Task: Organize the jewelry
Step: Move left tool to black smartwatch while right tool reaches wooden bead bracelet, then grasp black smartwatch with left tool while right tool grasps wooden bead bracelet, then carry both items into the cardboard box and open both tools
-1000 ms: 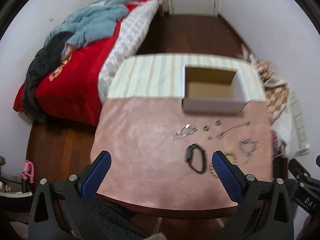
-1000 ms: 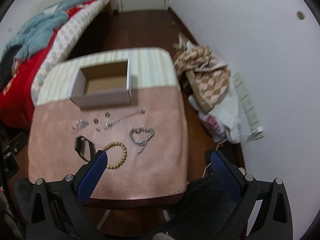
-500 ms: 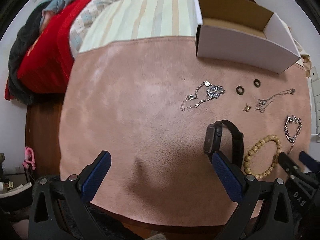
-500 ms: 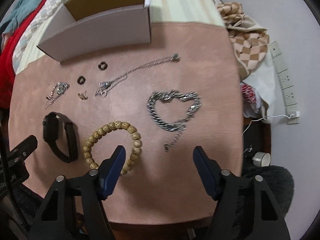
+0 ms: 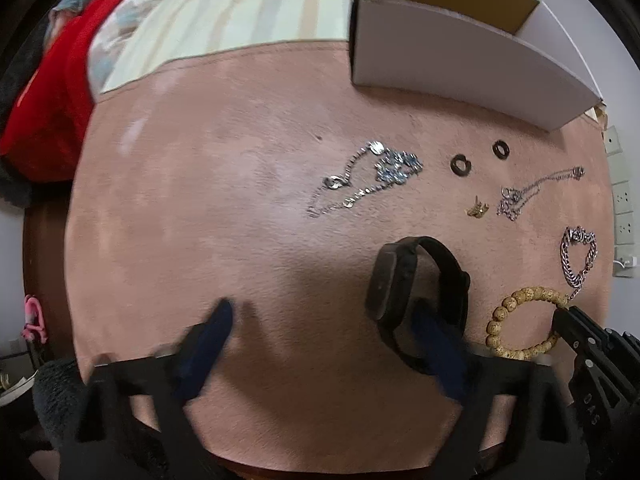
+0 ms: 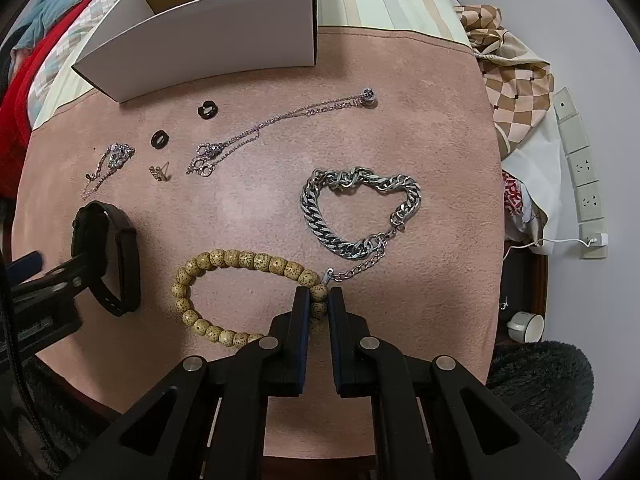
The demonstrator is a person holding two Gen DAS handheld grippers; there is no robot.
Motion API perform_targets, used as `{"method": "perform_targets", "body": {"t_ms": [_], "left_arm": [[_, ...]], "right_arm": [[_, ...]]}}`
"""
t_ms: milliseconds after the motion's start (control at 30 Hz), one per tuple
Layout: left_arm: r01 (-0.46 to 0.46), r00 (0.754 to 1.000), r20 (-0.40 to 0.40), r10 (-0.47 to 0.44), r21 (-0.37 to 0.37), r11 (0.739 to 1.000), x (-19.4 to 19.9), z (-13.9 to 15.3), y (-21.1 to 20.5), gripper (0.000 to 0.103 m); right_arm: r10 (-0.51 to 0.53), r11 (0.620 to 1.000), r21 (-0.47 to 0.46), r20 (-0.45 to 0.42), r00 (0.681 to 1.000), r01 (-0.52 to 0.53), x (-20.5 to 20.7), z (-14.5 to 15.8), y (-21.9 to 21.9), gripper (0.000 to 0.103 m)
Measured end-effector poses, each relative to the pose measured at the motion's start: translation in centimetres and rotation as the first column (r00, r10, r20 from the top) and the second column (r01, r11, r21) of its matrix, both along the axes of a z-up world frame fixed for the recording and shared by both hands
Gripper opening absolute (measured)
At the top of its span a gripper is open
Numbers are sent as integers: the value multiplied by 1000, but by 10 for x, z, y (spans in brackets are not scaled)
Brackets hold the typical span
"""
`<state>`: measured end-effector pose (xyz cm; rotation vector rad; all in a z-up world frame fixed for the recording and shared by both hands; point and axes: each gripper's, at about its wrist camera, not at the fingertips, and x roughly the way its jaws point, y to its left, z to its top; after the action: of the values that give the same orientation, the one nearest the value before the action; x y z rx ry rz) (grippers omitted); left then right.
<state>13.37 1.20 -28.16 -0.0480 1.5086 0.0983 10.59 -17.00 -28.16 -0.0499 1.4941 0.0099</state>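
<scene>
Jewelry lies on a pink cloth: a wooden bead bracelet (image 6: 224, 260), a chunky silver chain bracelet (image 6: 356, 208), a thin silver necklace (image 6: 280, 120), a sparkly chain (image 5: 368, 176), two black rings (image 6: 208, 110), a small gold earring (image 6: 160, 172) and a black watch band (image 5: 420, 280). My right gripper (image 6: 319, 300) is shut on the bead bracelet's right end. My left gripper (image 5: 324, 320) is open, low over the cloth, its right finger inside the watch band's loop. The open white box (image 6: 208, 36) stands behind.
A striped cloth (image 5: 248, 12) covers the table's far half. A bed with red bedding (image 5: 44, 92) is at the left. A checkered bag (image 6: 508, 80), a power strip (image 6: 580, 168) and a white cup (image 6: 526, 326) are at the right.
Both grippers have come down to the cloth. The right gripper has closed on the bead bracelet. The left gripper has narrowed and moved forward to the watch band.
</scene>
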Motion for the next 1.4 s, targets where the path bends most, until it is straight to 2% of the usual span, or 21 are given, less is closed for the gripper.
{"method": "perform_targets", "body": {"t_ms": [33, 100, 167, 233, 600, 800, 933, 1133, 1333, 1400], "left_arm": [[-4, 1000, 9, 4, -23, 1000, 0, 0, 1, 57], [10, 999, 36, -9, -26, 1000, 0, 3, 0, 32], [26, 999, 48, -25, -15, 1000, -1, 3, -3, 22], [36, 998, 58, -35, -12, 999, -3, 3, -2, 18], [49, 995, 86, -50, 4, 999, -11, 2, -4, 12], [49, 994, 101, -47, -11, 999, -12, 18, -5, 11], [51, 989, 143, -45, -39, 998, -13, 40, 3, 11], [58, 973, 229, -38, -81, 995, -6, 90, 5, 10], [82, 945, 323, -46, -99, 992, 35, 138, 0, 10], [89, 939, 341, -51, -97, 991, 53, 145, 5, 11]], "right_arm": [[-2, 1000, -2, 0, 1000, 2, 0, 0, 1, 10], [-3, 1000, -9, 6, 1000, 3, 1, 1, 1, 11], [-4, 1000, -18, 15, 1000, 5, 3, 1, 1, 11], [-8, 1000, -19, 23, 1000, 9, 5, 1, 1, 11], [2, 999, -44, 48, 999, 0, 5, 0, 3, 10], [-24, 1000, -8, 47, 999, 25, 6, 3, -3, 9], [-37, 998, 55, 87, 996, 32, 4, 27, -4, 9], [-24, 990, 144, 175, 984, -1, 12, 81, 2, 9], [-2, 980, 190, 288, 958, -56, 43, 144, 8, 9], [10, 979, 188, 328, 945, -76, 58, 163, 11, 9]]}}
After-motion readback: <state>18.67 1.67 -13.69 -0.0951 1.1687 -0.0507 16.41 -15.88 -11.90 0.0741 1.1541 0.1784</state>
